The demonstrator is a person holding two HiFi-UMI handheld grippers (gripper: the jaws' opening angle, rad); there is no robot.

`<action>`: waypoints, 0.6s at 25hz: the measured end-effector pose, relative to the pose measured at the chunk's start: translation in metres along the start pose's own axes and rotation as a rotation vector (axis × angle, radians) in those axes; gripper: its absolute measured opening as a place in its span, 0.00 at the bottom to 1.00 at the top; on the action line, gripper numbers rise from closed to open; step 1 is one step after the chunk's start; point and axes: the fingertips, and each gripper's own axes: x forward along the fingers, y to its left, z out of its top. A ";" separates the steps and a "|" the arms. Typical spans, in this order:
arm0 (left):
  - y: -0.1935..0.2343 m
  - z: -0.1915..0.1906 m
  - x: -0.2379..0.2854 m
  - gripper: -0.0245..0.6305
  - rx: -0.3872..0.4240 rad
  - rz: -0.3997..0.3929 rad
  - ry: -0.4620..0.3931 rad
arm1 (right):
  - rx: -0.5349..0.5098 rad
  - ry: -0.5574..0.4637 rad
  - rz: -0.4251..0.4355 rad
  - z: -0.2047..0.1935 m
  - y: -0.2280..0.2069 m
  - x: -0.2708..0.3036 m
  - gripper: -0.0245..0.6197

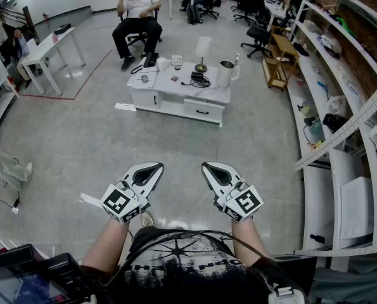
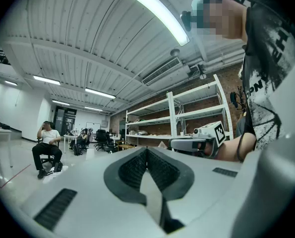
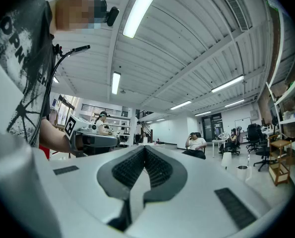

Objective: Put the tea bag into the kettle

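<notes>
Head view sets the white table (image 1: 207,94) straight ahead, well apart from both grippers. The kettle (image 1: 225,73) stands at the table's far right corner, on the side of the right gripper (image 1: 210,170). It and the left gripper (image 1: 153,170) have their jaws pressed together on nothing. The tea bag is presumably on the table, but is too small to pick out.

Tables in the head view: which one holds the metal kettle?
The low white table with drawers, mid-floor straight ahead; the kettle stands at its right end. The tall white desk at left shows none.
</notes>
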 end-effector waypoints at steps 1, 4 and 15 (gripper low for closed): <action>0.001 -0.003 0.001 0.05 0.004 0.002 0.002 | 0.001 -0.004 0.004 0.001 -0.001 -0.001 0.05; 0.000 -0.010 0.005 0.05 0.013 0.006 0.008 | 0.004 -0.013 0.008 0.001 -0.004 -0.005 0.05; -0.004 -0.003 0.011 0.05 0.016 0.011 0.004 | 0.105 -0.066 0.013 0.009 -0.015 -0.016 0.05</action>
